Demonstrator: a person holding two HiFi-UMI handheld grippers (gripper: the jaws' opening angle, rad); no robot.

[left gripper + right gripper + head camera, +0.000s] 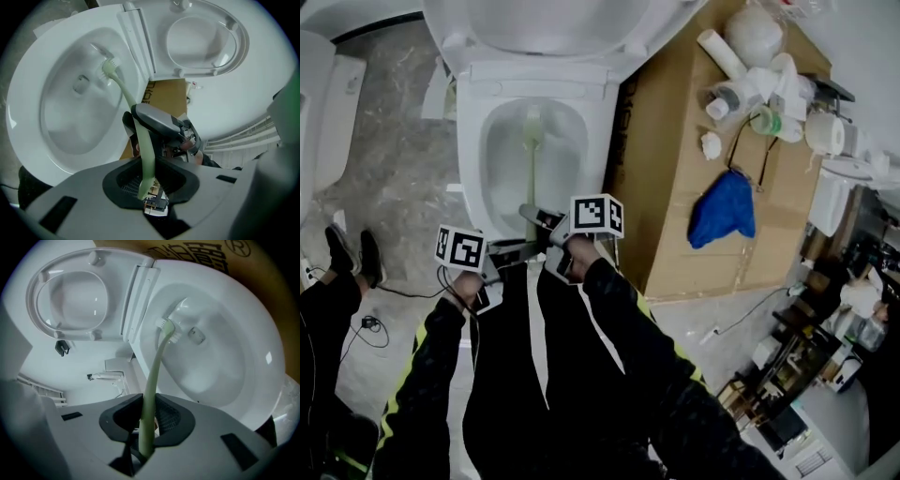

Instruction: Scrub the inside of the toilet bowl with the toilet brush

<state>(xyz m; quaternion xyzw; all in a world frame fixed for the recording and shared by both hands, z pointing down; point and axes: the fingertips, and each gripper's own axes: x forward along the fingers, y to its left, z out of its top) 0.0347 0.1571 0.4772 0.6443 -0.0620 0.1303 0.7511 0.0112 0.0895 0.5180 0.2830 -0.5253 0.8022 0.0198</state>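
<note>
The white toilet bowl (473,141) stands open with its lid raised. A pale green toilet brush (531,150) reaches down into it; its head (168,329) rests on the bowl's inner wall near the outlet, also seen in the left gripper view (108,70). My right gripper (146,425) is shut on the brush handle, which runs straight out between its jaws. My left gripper (147,183) is shut on the handle's rear end, just behind the right gripper (159,123). From the head view both grippers, left (514,251) and right (534,214), sit at the bowl's front rim.
A large cardboard box (675,187) stands right against the toilet, carrying a blue cloth (724,208), white bottles (741,89) and paper rolls. Another white fixture (323,103) is at the left edge. Someone's shoes (352,255) and a cable (370,323) lie on the floor at left.
</note>
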